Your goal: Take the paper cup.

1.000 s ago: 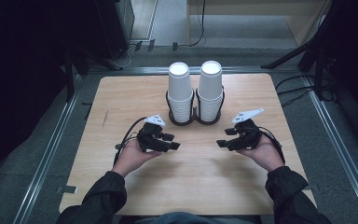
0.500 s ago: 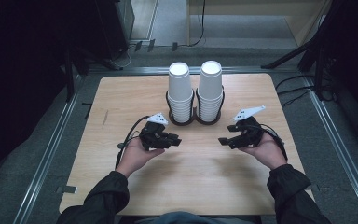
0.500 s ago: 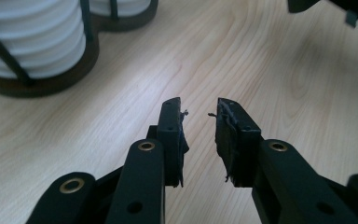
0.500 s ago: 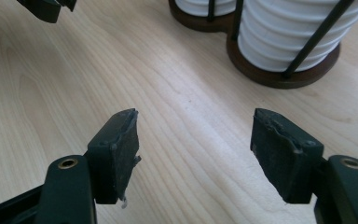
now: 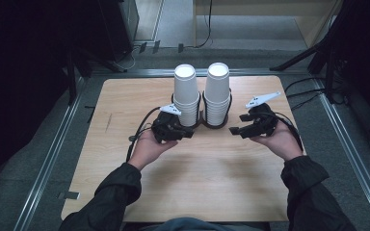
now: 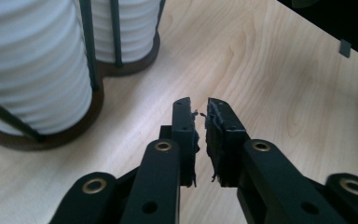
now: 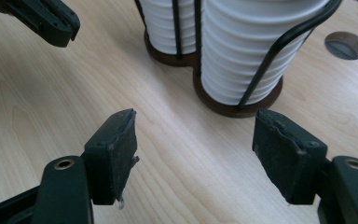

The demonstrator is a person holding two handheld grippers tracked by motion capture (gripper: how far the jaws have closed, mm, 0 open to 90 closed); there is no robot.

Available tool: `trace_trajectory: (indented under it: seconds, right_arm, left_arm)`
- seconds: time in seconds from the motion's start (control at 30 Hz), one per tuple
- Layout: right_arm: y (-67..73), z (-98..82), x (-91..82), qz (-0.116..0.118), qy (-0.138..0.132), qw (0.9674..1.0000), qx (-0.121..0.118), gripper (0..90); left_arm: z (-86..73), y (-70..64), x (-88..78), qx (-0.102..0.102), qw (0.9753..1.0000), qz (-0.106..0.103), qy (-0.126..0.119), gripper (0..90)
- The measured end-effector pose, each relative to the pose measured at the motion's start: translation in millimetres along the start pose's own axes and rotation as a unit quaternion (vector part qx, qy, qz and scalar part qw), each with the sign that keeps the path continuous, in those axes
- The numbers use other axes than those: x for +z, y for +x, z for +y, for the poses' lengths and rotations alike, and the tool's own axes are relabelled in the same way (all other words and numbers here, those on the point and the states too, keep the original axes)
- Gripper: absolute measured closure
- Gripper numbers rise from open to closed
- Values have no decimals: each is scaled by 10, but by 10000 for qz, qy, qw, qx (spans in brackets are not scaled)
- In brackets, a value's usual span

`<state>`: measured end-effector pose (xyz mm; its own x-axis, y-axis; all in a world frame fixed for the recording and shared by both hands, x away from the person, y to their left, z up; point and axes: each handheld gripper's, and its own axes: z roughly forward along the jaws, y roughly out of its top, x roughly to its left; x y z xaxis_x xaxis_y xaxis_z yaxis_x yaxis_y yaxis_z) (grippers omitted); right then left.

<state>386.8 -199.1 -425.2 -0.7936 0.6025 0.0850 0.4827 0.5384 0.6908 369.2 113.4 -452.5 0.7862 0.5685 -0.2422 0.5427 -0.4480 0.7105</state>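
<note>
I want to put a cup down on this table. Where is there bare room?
The near half of the table, between the two sleeves, is bare wood, as are the far corners beside the cup stacks. It is crowded where the left gripper and right gripper flank the holder.

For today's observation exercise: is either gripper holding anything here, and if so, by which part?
Nothing is held. The left gripper has just been closing on air, its fingers nearly together. The right gripper has just been opening, and stands empty before the cup stacks.
</note>
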Motion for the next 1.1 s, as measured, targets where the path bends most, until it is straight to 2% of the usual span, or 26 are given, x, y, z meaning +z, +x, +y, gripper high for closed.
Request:
trace_trajectory:
  seconds: [0.13,0.3,0.53,0.7,0.77,0.83,0.9,1.1]
  right_arm:
    - [-70,89,-36,-73,-24,10000,44,305]
    - [-170,241,-117,-111,-189,9996,179,297]
    - [-195,430,-191,-105,-294,9995,37,310]
    - [-291,597,-237,-198,-426,9989,58,274]
    - [-321,650,-236,-197,-490,9986,89,252]
    - [-331,678,-232,-177,-498,9985,118,241]
    - [-343,770,-206,-177,-536,9984,91,216]
    - [-364,893,-153,-216,-647,9975,182,193]
  left_arm:
    - [94,-19,59,106,9999,48,75,863]
    - [247,-3,148,37,9998,119,-161,891]
    - [401,38,238,-66,9994,178,-288,896]
    - [577,18,294,-6,9991,273,-338,897]
    - [675,5,349,69,9989,326,-339,897]
    - [703,4,369,61,9989,333,-324,897]
    - [769,11,431,44,9986,430,-307,897]
    - [810,0,536,19,9982,521,-293,897]
